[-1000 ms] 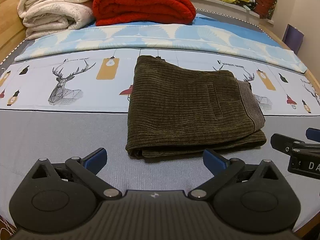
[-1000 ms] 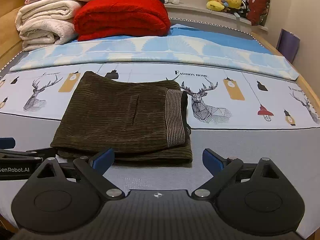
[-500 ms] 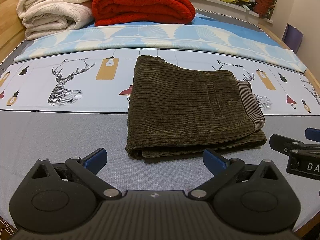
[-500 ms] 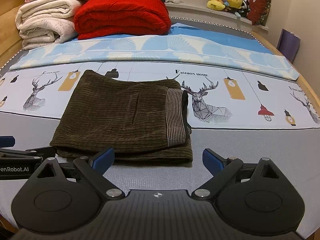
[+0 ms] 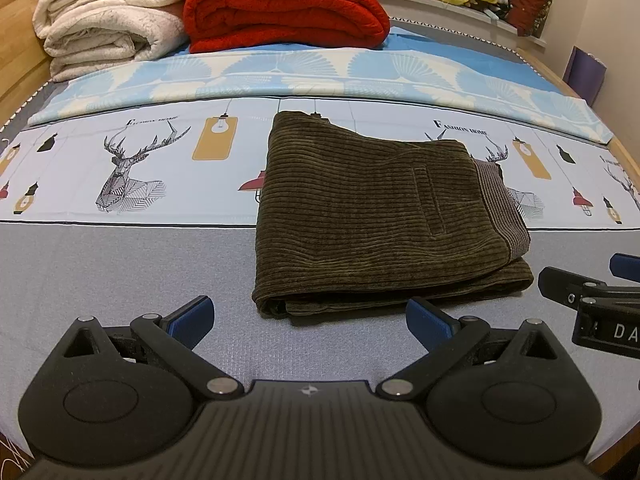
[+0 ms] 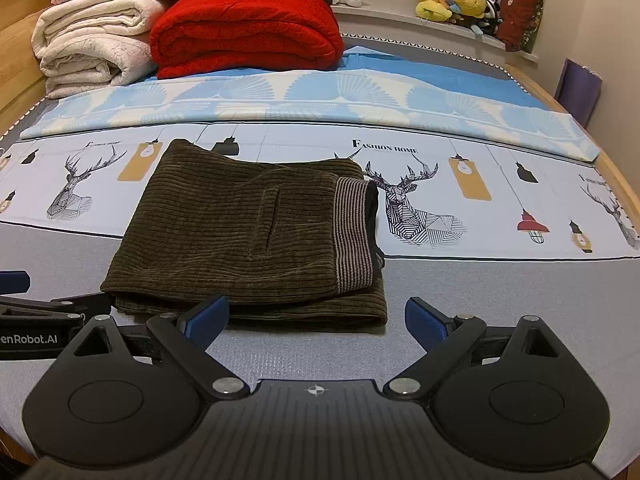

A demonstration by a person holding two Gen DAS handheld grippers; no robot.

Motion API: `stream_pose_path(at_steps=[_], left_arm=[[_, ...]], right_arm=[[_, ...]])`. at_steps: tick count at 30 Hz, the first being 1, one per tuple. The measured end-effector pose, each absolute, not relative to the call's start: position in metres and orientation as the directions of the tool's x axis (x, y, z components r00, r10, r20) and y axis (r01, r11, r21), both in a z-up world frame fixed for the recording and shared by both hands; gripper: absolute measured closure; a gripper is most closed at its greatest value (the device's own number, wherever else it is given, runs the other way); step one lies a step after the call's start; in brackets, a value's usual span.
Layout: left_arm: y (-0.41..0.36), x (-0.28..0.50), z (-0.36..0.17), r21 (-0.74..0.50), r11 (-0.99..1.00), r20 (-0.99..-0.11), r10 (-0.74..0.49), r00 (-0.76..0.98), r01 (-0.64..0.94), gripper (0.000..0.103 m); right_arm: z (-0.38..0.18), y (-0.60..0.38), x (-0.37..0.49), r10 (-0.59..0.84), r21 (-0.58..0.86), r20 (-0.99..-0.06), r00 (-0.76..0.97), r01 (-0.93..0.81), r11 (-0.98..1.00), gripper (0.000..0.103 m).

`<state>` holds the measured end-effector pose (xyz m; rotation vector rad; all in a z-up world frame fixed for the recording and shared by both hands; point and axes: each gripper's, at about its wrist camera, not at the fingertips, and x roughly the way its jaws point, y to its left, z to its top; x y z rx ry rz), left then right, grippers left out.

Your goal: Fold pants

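Dark olive corduroy pants [image 5: 380, 216] lie folded into a flat rectangle on the bed, the striped waistband lining at their right end; the right wrist view shows the pants [image 6: 248, 232] too. My left gripper [image 5: 310, 318] hovers open just in front of the fold's near edge, nothing between its blue pads. My right gripper [image 6: 316, 318] is open as well, close to the near right corner of the bundle, holding nothing. Each gripper shows at the edge of the other's view: the right gripper [image 5: 600, 300] and the left gripper [image 6: 36, 316].
The bed sheet [image 5: 120, 264] is grey near me and printed with deer and lamps further back. A folded red blanket [image 5: 284, 4] and cream blankets [image 5: 108, 20] are stacked at the head. Plush toys [image 6: 452, 0] sit on the sill. The wooden bed frame [image 6: 616, 184] borders the right side.
Both grippers have drifted only slightly; the pants lie unchanged and both grippers stay open.
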<state>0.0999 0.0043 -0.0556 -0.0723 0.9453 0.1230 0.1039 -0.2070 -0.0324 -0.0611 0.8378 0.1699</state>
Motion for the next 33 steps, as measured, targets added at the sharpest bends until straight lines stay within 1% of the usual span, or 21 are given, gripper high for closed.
stream_pose_path(at_steps=[33], left_arm=[[0.0044, 0.0985, -0.0555, -0.008, 0.993, -0.812, 0.065, 0.581, -0.122, 0.001]], right_arm=[[-0.0321, -0.2066, 0.1037, 0.126, 0.013, -0.744, 0.656, -0.175, 0.984, 0.008]])
